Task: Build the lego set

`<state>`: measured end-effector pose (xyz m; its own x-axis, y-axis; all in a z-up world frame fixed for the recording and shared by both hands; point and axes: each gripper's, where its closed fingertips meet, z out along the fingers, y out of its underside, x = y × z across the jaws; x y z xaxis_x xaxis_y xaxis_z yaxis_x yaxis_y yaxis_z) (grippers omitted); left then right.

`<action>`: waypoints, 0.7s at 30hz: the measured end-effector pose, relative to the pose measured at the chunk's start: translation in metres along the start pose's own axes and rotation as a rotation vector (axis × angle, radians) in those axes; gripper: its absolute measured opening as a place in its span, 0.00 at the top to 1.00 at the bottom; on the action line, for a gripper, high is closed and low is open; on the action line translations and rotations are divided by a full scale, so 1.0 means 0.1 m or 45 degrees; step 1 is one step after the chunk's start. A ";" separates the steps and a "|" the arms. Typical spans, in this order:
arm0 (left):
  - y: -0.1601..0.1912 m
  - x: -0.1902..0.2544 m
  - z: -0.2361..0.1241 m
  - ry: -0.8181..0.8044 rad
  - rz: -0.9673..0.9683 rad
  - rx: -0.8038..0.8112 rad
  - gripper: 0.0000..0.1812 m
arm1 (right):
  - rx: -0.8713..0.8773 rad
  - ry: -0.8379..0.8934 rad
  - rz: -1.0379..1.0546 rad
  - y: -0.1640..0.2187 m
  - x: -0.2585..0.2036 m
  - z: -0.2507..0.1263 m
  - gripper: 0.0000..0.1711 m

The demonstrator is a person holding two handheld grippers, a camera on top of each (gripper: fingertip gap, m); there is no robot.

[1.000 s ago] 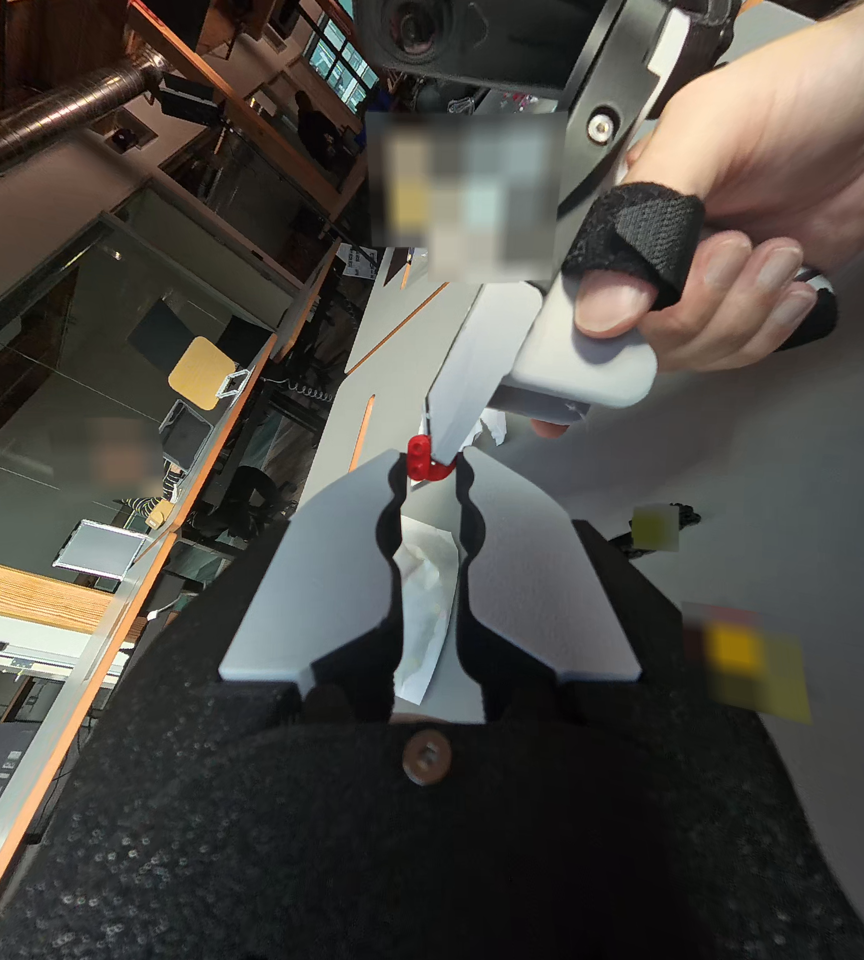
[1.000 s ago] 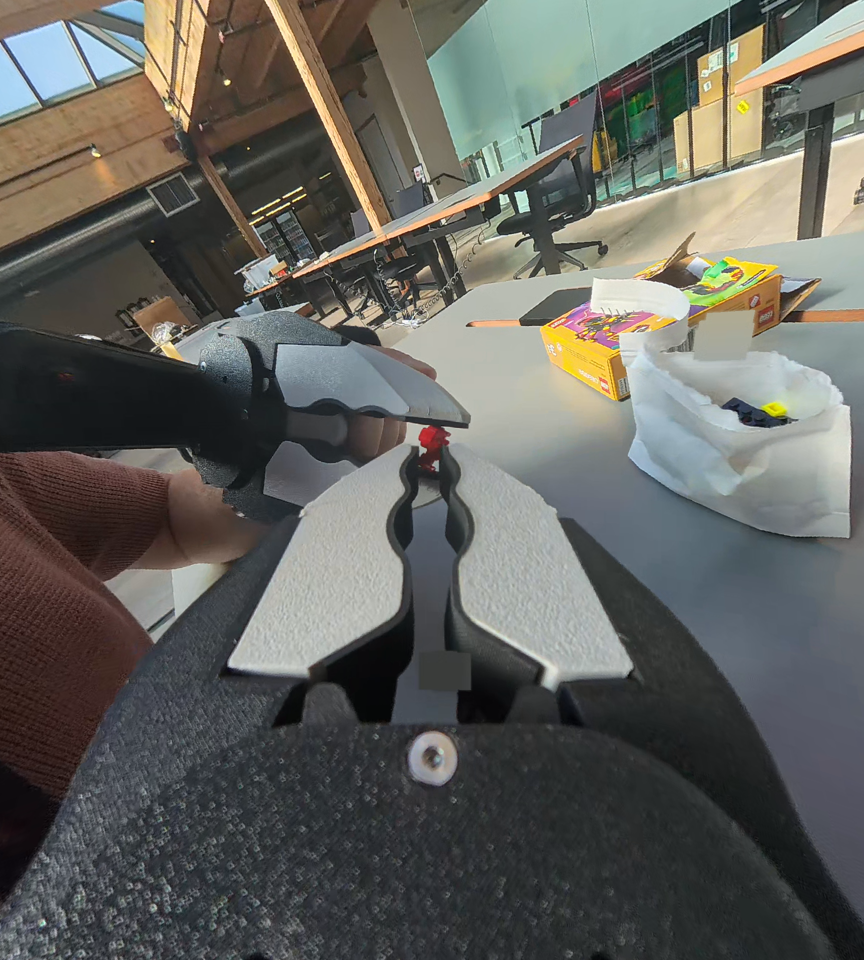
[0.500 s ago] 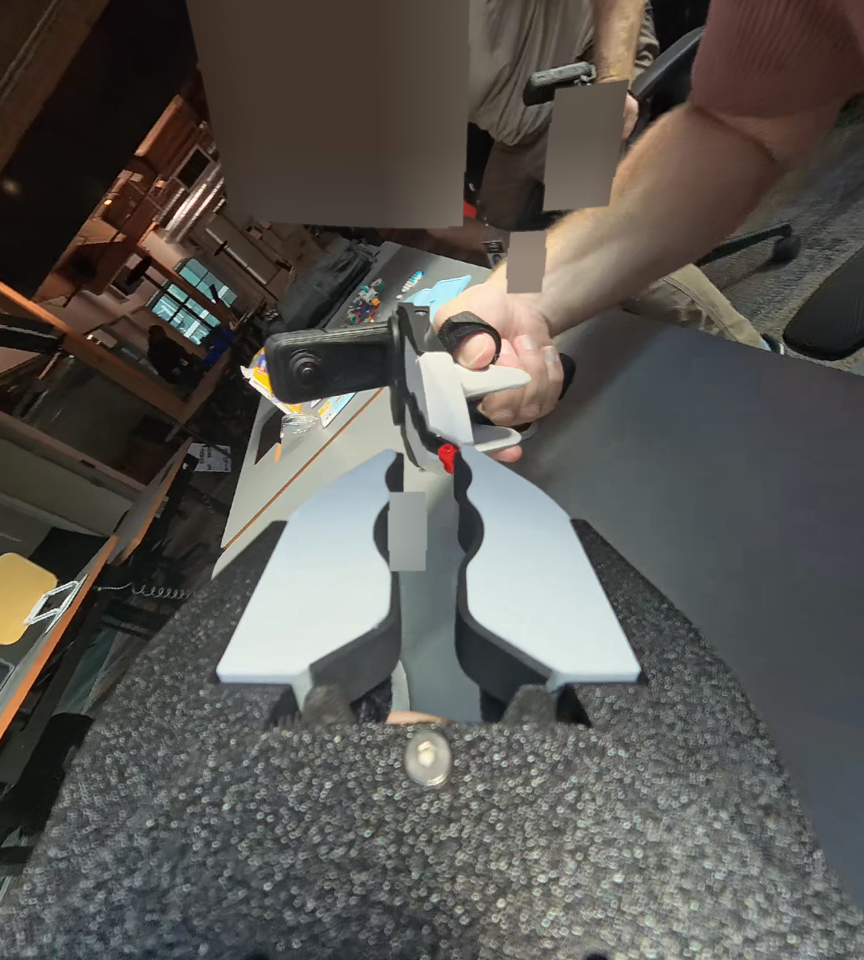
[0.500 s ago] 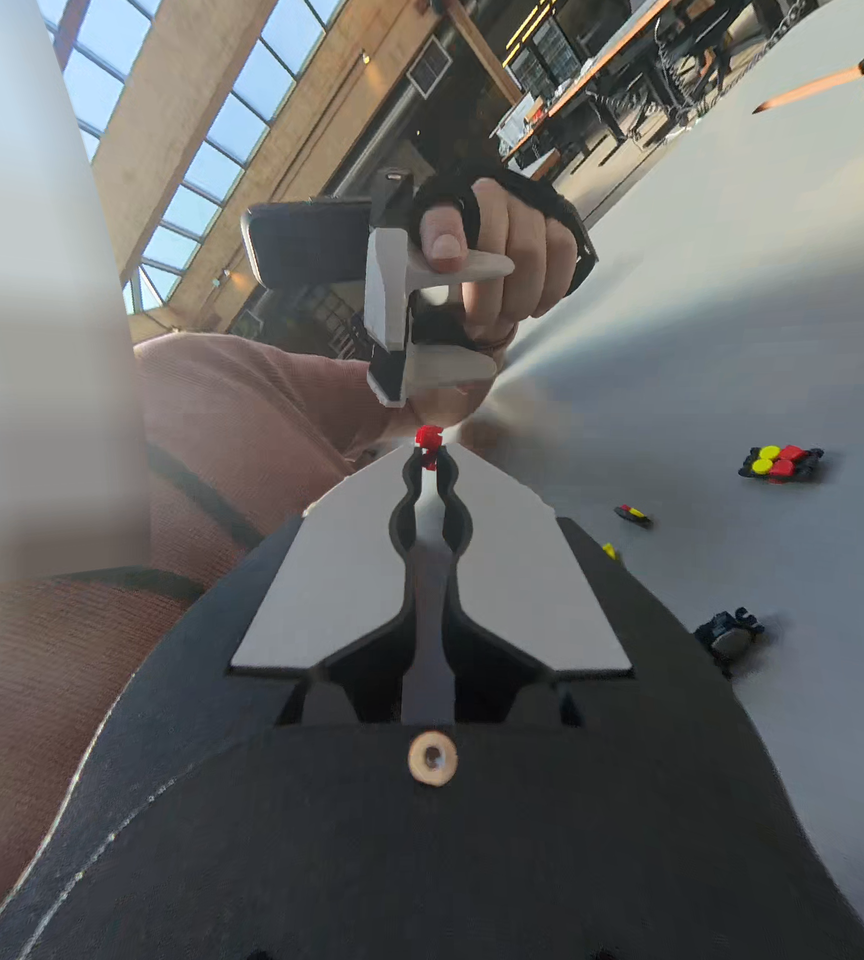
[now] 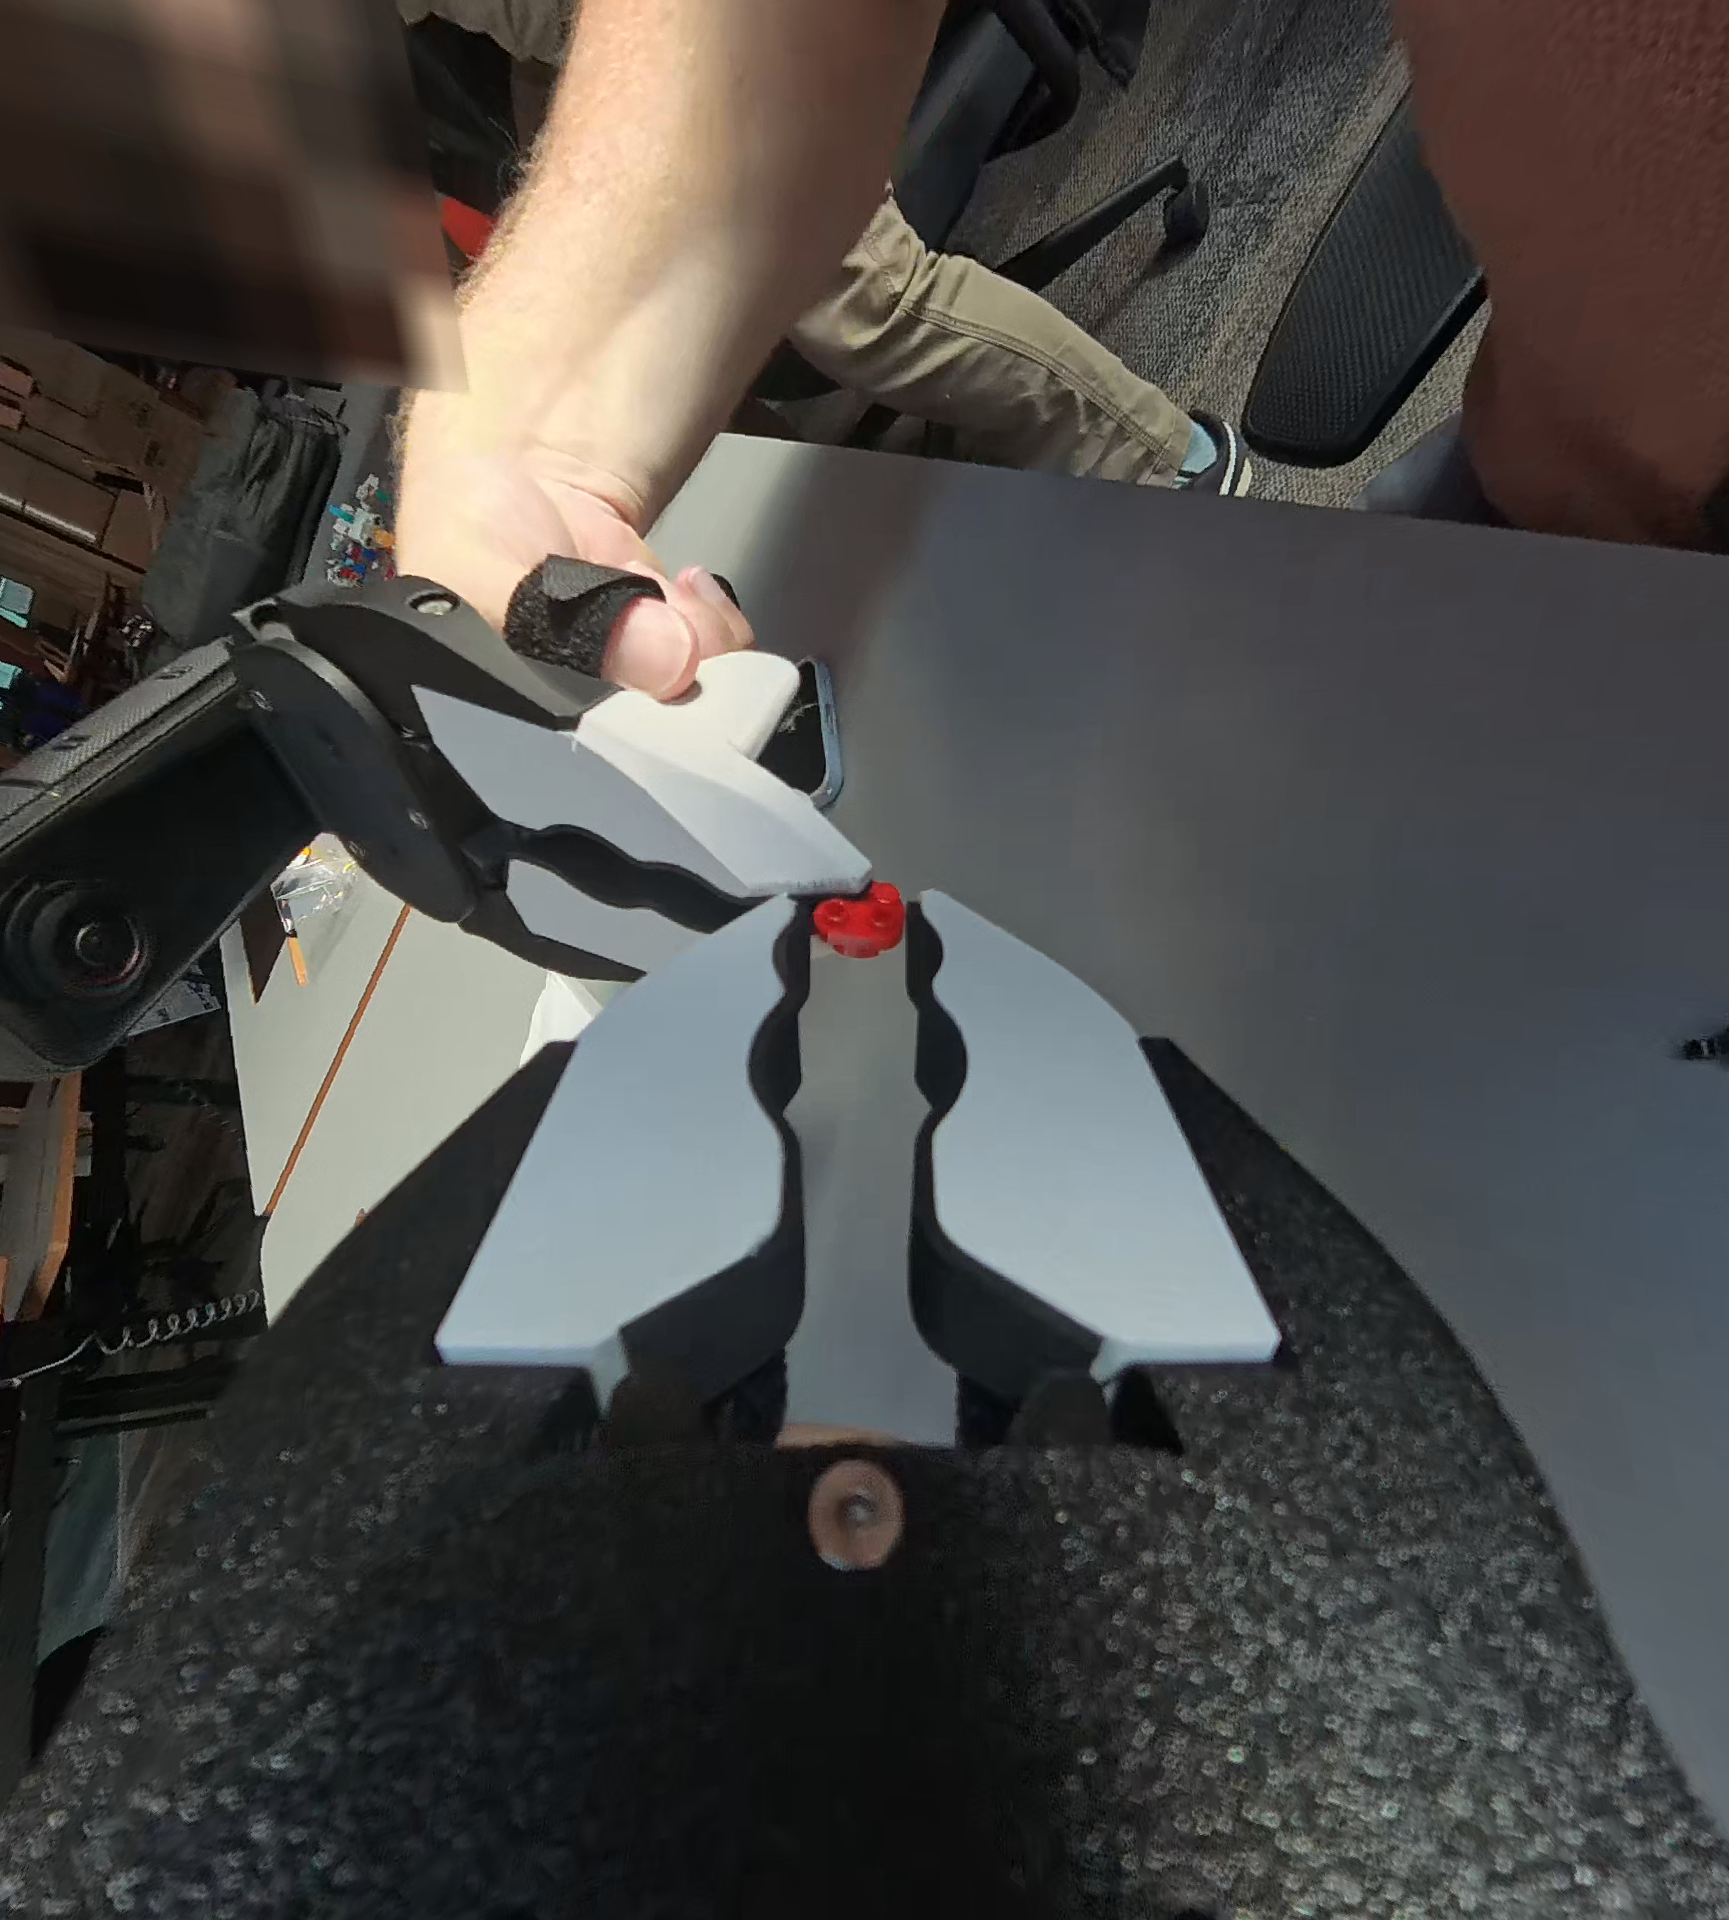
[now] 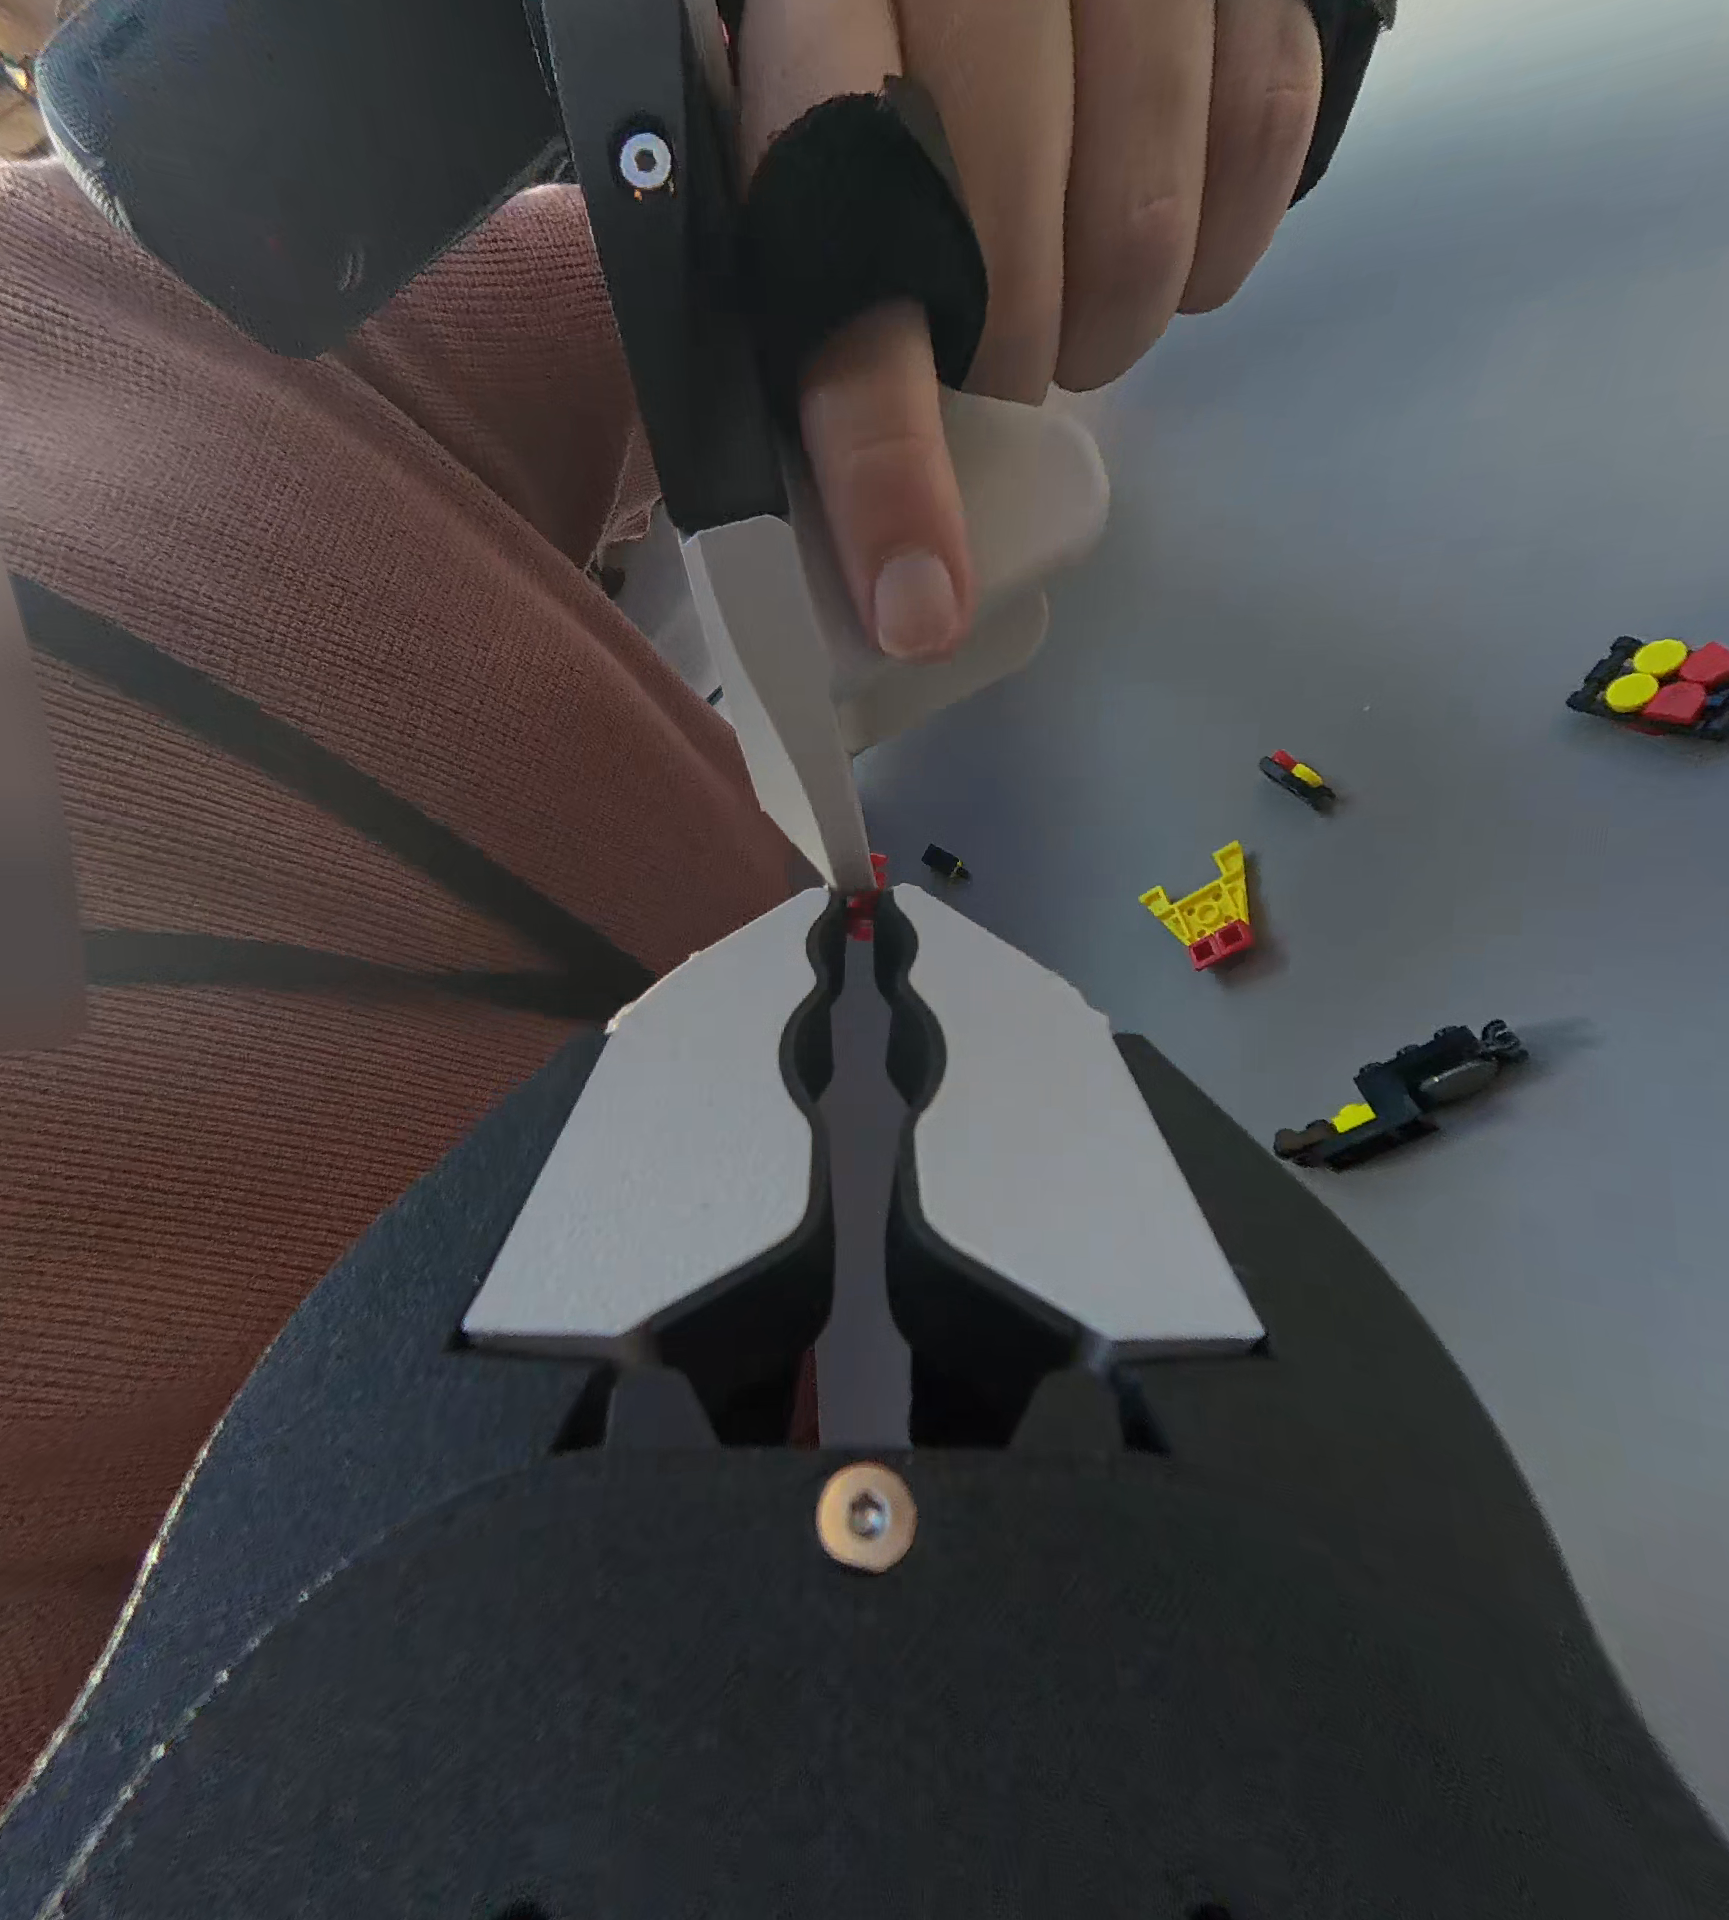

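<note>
In the left wrist view my left gripper [image 5: 858, 904] is shut on a small red round lego piece [image 5: 858, 923], studs up, held above the grey table [image 5: 1359, 779]. My right gripper [image 5: 834, 883] reaches in from the left and its tips meet the red piece's far edge. In the right wrist view my right gripper [image 6: 860, 899] is nearly closed on a small red piece [image 6: 860, 920] at its tips. The left gripper's finger [image 6: 798, 707] comes down from above onto the same spot. Whether this is one piece or two joined I cannot tell.
On the table to the right lie a yellow wedge with red bricks [image 6: 1203, 920], a black, yellow and red assembly [image 6: 1675, 691], a black assembly [image 6: 1400, 1101] and two small loose pieces [image 6: 1298, 779] [image 6: 943, 862]. A person's reddish-brown sleeve [image 6: 320, 727] is at left. Only a small space, under 4 cm, lies between the two pairs of fingers.
Both grippers have swung round together with the red piece kept between their tips. The views now look down at the table and the person's lap. Neither grasp let go.
</note>
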<state>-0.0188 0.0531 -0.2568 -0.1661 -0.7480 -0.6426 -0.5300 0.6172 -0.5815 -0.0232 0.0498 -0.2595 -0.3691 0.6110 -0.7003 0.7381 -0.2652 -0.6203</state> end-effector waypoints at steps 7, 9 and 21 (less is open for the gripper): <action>0.02 -0.08 -0.02 -0.096 0.042 -0.037 0.91 | 0.041 -0.012 0.044 -0.05 0.02 -0.04 0.97; 0.02 -0.14 -0.05 -0.220 0.047 -0.031 0.92 | 0.141 -0.043 0.070 -0.13 0.00 -0.08 0.97; 0.35 -0.20 -0.10 -0.631 -0.003 -0.203 0.92 | 0.436 0.133 0.094 -0.28 0.32 -0.09 0.97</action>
<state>-0.0418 0.0868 -0.2594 0.2285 -0.5201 -0.8230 -0.6565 0.5419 -0.5247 -0.0507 0.0839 -0.2613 -0.2494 0.6491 -0.7187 0.5219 -0.5350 -0.6643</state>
